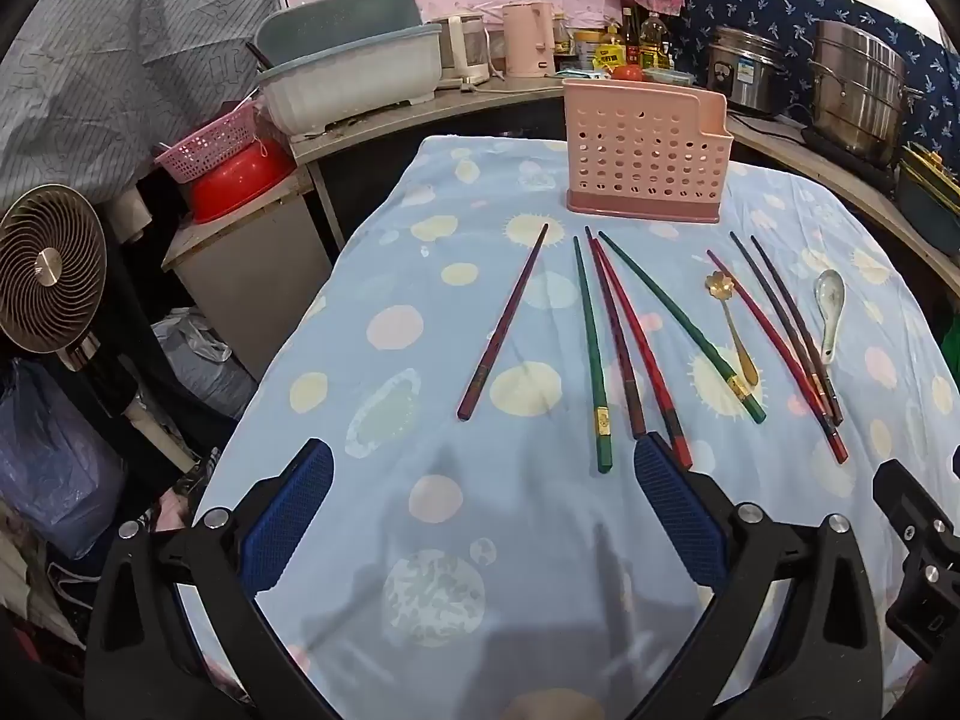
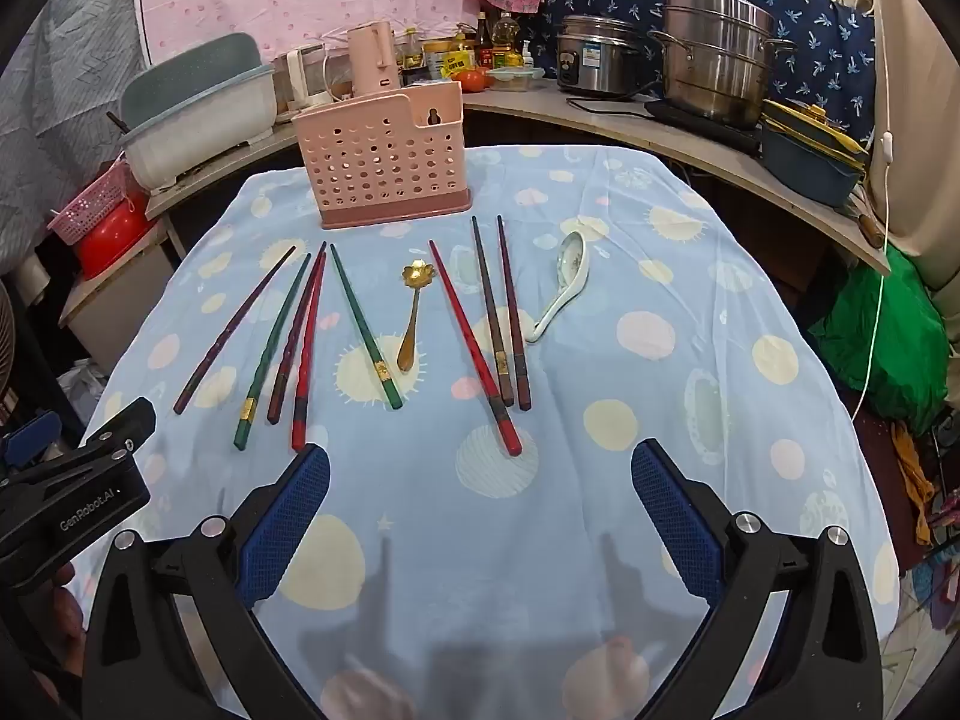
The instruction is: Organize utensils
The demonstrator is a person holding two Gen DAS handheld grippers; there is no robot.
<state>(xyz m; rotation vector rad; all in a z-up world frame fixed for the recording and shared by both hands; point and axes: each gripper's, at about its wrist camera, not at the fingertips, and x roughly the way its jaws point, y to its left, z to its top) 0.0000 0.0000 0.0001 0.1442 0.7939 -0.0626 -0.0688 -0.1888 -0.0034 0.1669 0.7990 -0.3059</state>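
Observation:
A pink perforated utensil holder [image 1: 648, 159] [image 2: 390, 162] stands upright at the far end of the blue dotted tablecloth [image 1: 420, 510] [image 2: 660, 420]. Several chopsticks in red, green and dark purple [image 1: 624, 348] [image 2: 360, 324] lie side by side in front of it. A gold spoon [image 1: 733, 330] [image 2: 413, 318] and a white ceramic spoon [image 1: 830, 312] [image 2: 561, 285] lie among them. My left gripper [image 1: 483, 462] is open and empty, hovering near the chopsticks' near ends. My right gripper [image 2: 480, 465] is open and empty, just short of a red chopstick's end [image 2: 510, 441].
A curved counter [image 2: 630, 120] behind the table carries steel pots [image 2: 714, 54], a rice cooker, bottles, a kettle and a dish rack [image 1: 354, 72]. A fan [image 1: 48, 276] and red bowl stand left. A green bag [image 2: 888, 336] lies right.

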